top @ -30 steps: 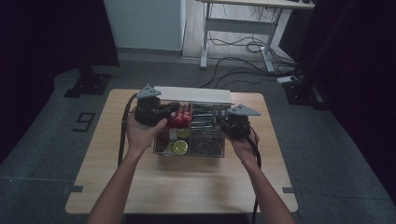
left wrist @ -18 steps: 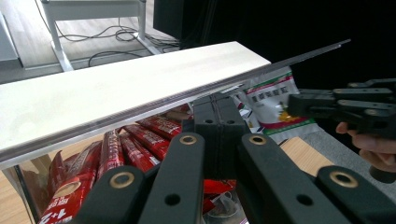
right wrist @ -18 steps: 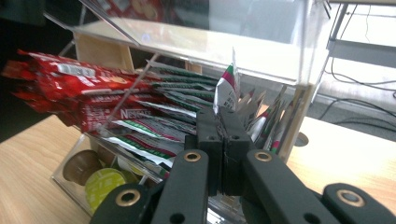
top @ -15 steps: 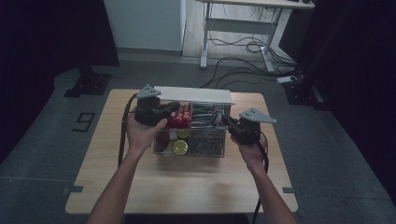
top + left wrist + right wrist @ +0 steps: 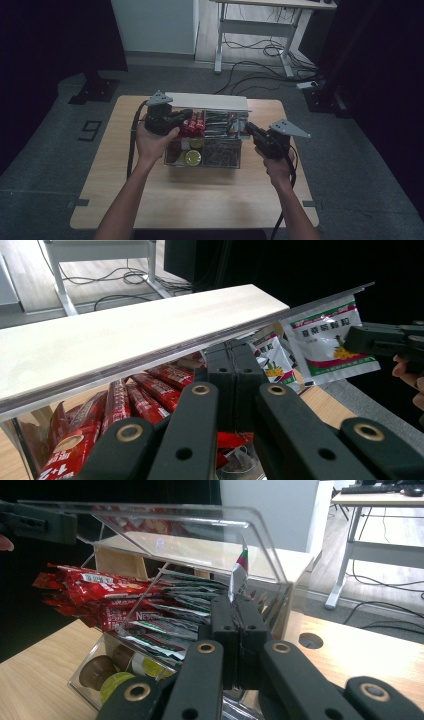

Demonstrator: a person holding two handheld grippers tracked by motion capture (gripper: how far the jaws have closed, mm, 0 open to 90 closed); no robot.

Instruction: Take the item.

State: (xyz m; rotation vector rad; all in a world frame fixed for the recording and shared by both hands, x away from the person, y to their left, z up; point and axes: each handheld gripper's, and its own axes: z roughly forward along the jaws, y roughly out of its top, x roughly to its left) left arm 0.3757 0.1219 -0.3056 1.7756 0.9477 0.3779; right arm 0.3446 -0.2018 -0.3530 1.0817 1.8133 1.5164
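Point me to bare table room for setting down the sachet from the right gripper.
Free: the wide strip of table between the clear box and the near edge, and beside the right gripper toward the right edge. Crowded: the box itself.

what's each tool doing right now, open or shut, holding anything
Left tool: shut on the clear lid, propping it open.
Right tool: shut on a white sachet, just outside the box.

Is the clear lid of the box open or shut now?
Open: the clear lid stands raised above the box, with its sachets exposed beneath.

left hand-held gripper (image 5: 186, 118) clamped, right hand-held gripper (image 5: 248, 128) clamped
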